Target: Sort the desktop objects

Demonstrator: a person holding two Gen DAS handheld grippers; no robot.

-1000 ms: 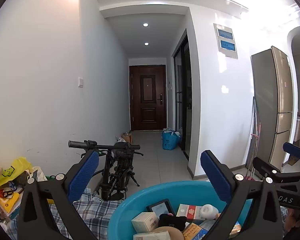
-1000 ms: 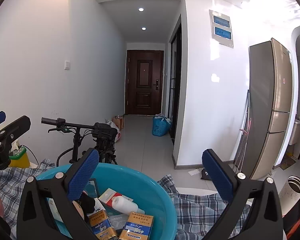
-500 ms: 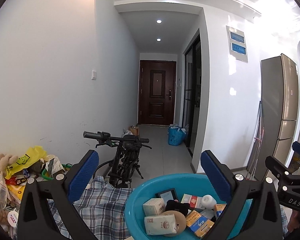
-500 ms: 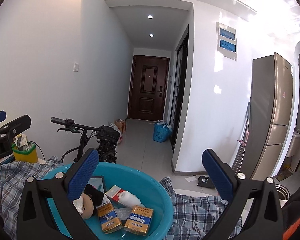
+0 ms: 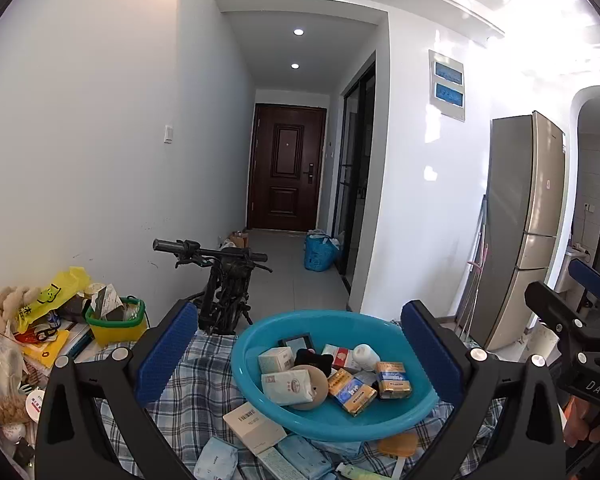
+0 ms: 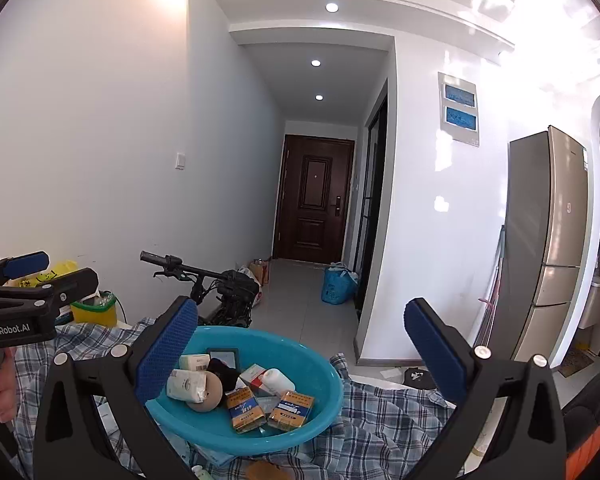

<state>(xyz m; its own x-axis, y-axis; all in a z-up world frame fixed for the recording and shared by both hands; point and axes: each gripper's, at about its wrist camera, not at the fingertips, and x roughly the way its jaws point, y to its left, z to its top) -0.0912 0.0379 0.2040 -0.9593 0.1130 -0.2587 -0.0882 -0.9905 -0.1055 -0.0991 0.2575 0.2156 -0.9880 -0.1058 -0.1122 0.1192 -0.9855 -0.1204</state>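
Observation:
A blue plastic basin (image 5: 256, 332) sits on a plaid cloth (image 5: 196, 384) and holds several small boxes, a white bottle (image 5: 366, 356), a tissue pack (image 5: 286, 386) and a round tan object. A white box (image 5: 254, 426), blue packets (image 5: 216, 460) and an orange item (image 5: 398, 446) lie in front of it. My left gripper (image 5: 300, 314) is open above the basin's near side, holding nothing. My right gripper (image 6: 301, 306) is open too, with the basin (image 6: 328, 396) below its left finger. Each gripper shows in the other's view at the edge.
A yellow and green basket (image 5: 116, 326) and a heap of bags and papers (image 5: 40, 320) crowd the left. A black scooter (image 5: 224, 280) stands behind the table. A fridge (image 5: 528, 220) is at the right. A hand (image 6: 0, 392) holds the left gripper.
Both views have tipped downward and pulled back, so the basin and the items in front of it show more fully. Both grippers stay open and hold nothing.

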